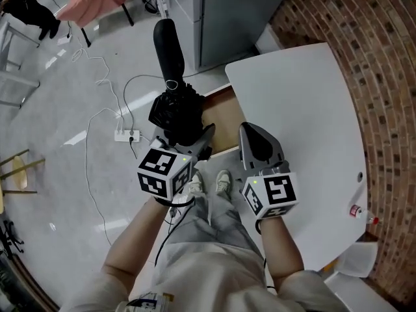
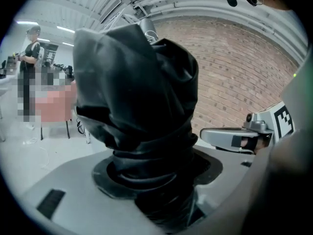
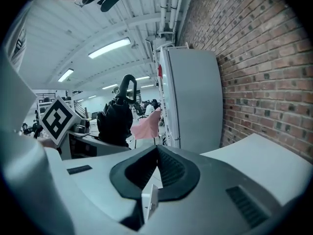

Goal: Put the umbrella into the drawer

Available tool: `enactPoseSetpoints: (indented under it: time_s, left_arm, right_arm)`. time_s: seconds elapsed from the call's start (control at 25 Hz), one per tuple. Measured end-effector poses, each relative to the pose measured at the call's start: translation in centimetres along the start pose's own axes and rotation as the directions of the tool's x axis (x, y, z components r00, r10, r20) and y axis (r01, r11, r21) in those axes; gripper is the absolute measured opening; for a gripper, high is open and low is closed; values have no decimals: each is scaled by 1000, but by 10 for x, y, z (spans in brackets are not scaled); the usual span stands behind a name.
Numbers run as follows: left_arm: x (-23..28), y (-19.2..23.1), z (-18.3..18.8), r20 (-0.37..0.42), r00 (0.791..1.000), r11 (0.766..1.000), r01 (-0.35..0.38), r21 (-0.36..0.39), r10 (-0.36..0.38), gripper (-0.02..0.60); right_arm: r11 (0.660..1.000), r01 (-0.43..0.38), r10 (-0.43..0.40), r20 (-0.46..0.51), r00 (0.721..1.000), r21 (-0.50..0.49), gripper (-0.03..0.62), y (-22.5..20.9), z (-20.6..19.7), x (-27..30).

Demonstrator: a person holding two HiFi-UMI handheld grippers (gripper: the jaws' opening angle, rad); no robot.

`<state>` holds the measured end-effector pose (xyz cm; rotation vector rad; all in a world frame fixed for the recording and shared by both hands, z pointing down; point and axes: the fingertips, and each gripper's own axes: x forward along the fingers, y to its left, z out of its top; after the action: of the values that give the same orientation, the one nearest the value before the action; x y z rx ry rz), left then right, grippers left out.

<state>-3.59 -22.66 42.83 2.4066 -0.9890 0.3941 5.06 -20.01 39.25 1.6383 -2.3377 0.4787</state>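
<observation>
A black folded umbrella (image 1: 177,109) stands up from my left gripper (image 1: 188,143), which is shut on its bundled fabric; its long handle (image 1: 168,43) points away from me. In the left gripper view the umbrella (image 2: 142,97) fills the space between the jaws of the left gripper (image 2: 156,180). The umbrella hangs over the left end of the open drawer (image 1: 220,117), a brown wooden cavity under the white table edge. To the right, my right gripper (image 1: 259,143) is shut and holds nothing, just over the table's front edge. From the right gripper (image 3: 156,156) the umbrella (image 3: 117,119) shows at the left.
The white table (image 1: 305,109) runs along a brick wall (image 1: 383,57). A grey cabinet (image 1: 227,12) stands beyond the drawer. A power strip (image 1: 127,135) with cables lies on the floor at the left. A small bottle (image 1: 361,211) sits at the table's right edge. My shoes (image 1: 209,182) are below the drawer.
</observation>
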Motion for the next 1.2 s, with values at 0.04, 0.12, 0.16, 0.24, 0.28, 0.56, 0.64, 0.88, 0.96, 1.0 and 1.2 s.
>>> enactPoseSetpoints:
  time_s: [0.04,0.12,0.16,0.24,0.28,0.56,0.64,0.88,0.96,1.0,1.2]
  left_arm:
    - [10,3,-7,-11,1000,1000,3,-11,-3,298]
    - [30,9,-21,-30,1000,999,9,-33,-10,298]
    - [40,12,-28,-38,999,999,9,-43,-10,298]
    - [60,18,-42,-52,999,998,5,-65,-8,298]
    - [69,22,-50,-59,998,997,2,-76,-7,298]
    - [126,54,-113,-119,993,987,-11,-162,-9,298]
    - [143,59,-129,-131,991,981,-12,-194,-14,298]
    - [190,73,-174,-170,985,964,-13,-267,-34,298]
    - [204,77,-190,-190,981,961,-19,-276,-35,298]
    - [210,79,-197,-198,980,959,-22,-281,-36,298]
    - [228,87,-231,-226,973,950,-32,-310,-41,299]
  right_arm:
    - [1000,-2,2,-8,1000,1,8,-3,-7,7]
    - [1000,0,0,-26,1000,2,8,-9,-21,22]
    - [1000,4,-4,-34,999,4,8,-13,-29,30]
    - [1000,18,-17,-49,999,17,8,-21,-44,44]
    - [999,26,-25,-55,998,25,8,-25,-52,50]
    - [996,78,-73,-97,993,46,8,-41,-109,88]
    - [994,96,-90,-115,989,49,8,-49,-127,97]
    - [984,159,-148,-134,980,76,8,-67,-172,117]
    - [983,164,-152,-135,979,86,8,-70,-183,123]
    - [983,165,-153,-135,979,86,8,-72,-188,125]
    - [983,173,-164,-126,978,59,8,-73,-209,132]
